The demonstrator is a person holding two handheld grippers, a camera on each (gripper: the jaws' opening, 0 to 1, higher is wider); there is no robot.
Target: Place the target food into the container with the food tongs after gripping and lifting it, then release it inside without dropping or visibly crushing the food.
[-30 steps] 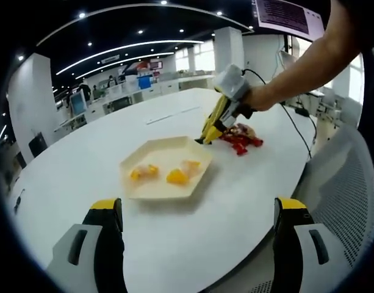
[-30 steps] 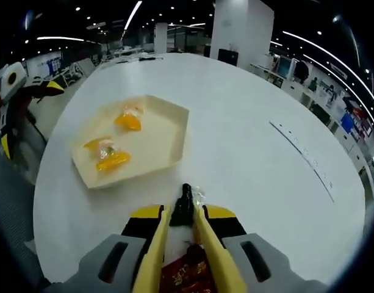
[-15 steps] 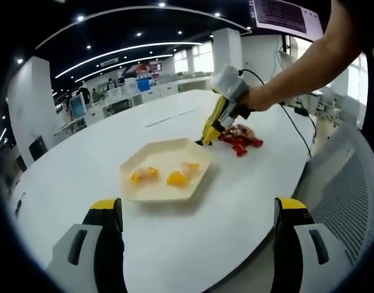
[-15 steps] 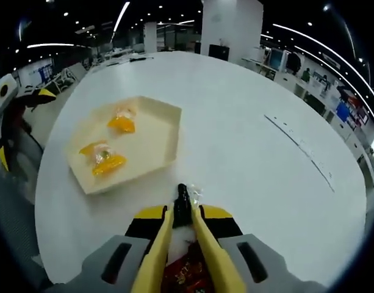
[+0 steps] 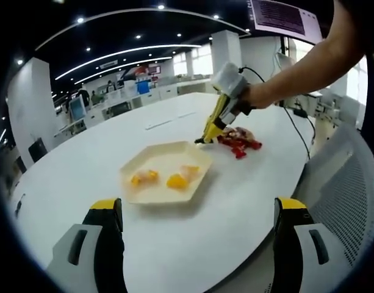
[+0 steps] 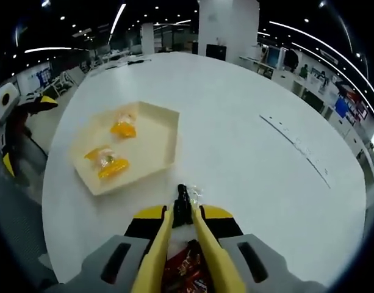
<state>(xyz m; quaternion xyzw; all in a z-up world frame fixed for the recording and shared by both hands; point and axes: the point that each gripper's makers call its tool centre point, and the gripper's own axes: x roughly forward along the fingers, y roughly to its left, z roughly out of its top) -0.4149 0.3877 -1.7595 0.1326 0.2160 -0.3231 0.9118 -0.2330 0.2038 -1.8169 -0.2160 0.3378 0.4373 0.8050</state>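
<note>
A cream hexagonal tray [image 5: 151,163] [image 6: 163,131] lies on the white round table and holds three orange sweets [image 5: 176,179] [image 6: 113,166] in clear wrappers. My right gripper [image 6: 183,215] [image 5: 228,91], held in a person's hand, is shut on yellow food tongs [image 6: 202,244] [image 5: 212,122]. Their black tips [image 6: 182,198] are together just off the tray's near corner, with a small clear-wrapped piece [image 6: 196,195] at them. A pile of red-wrapped snacks [image 5: 238,139] [image 6: 188,271] lies under the tongs. My left gripper [image 5: 197,206] stands wide open over the table's near edge, holding nothing.
The table's rim [image 5: 248,241] curves close below my left jaws. A mesh chair back [image 5: 348,183] stands at the right. A thin strip [image 6: 294,146] lies across the far tabletop. My left gripper [image 6: 8,125] shows at that view's left edge. Office desks fill the background.
My right gripper has risen slightly with the tongs, so the tray looks a bit smaller in its view. The tray, sweets and left gripper have stayed put.
</note>
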